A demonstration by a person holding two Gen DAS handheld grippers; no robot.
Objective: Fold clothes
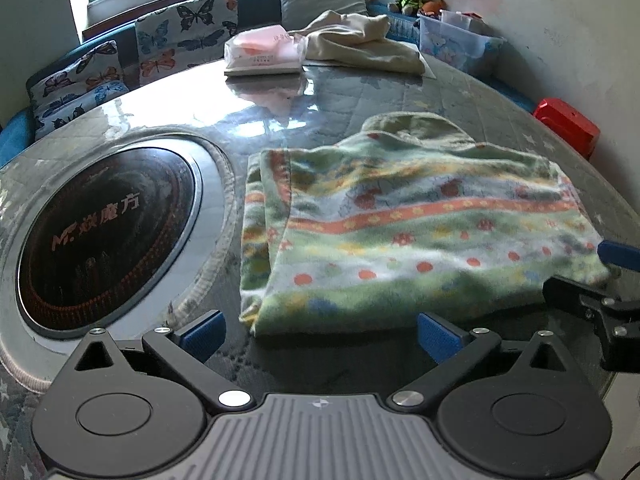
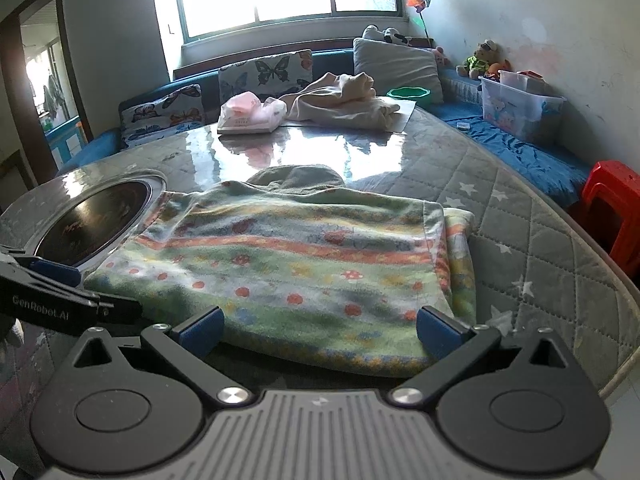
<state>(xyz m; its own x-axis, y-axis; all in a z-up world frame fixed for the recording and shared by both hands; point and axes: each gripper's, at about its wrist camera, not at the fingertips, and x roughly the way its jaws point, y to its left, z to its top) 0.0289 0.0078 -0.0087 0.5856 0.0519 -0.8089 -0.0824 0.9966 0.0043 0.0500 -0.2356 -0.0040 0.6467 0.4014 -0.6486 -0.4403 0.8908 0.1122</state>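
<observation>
A fleece garment (image 1: 408, 232) in green, with orange stripes and red dots, lies folded flat on the round table (image 1: 280, 104); its collar points away from me. My left gripper (image 1: 320, 338) stands open just short of the garment's near edge, nothing between its blue pads. In the right wrist view the same garment (image 2: 296, 264) lies ahead, and my right gripper (image 2: 318, 334) is open, its pads straddling the near hem without pressing on it. The right gripper's tip (image 1: 616, 264) shows at the garment's right corner in the left wrist view.
A black round cooktop (image 1: 108, 232) is set into the table left of the garment. A cream garment (image 1: 360, 40) and a pink tissue pack (image 1: 264, 50) lie at the far side. Butterfly cushions (image 1: 120, 52), a storage box (image 2: 520, 108) and a red stool (image 2: 612, 208) surround the table.
</observation>
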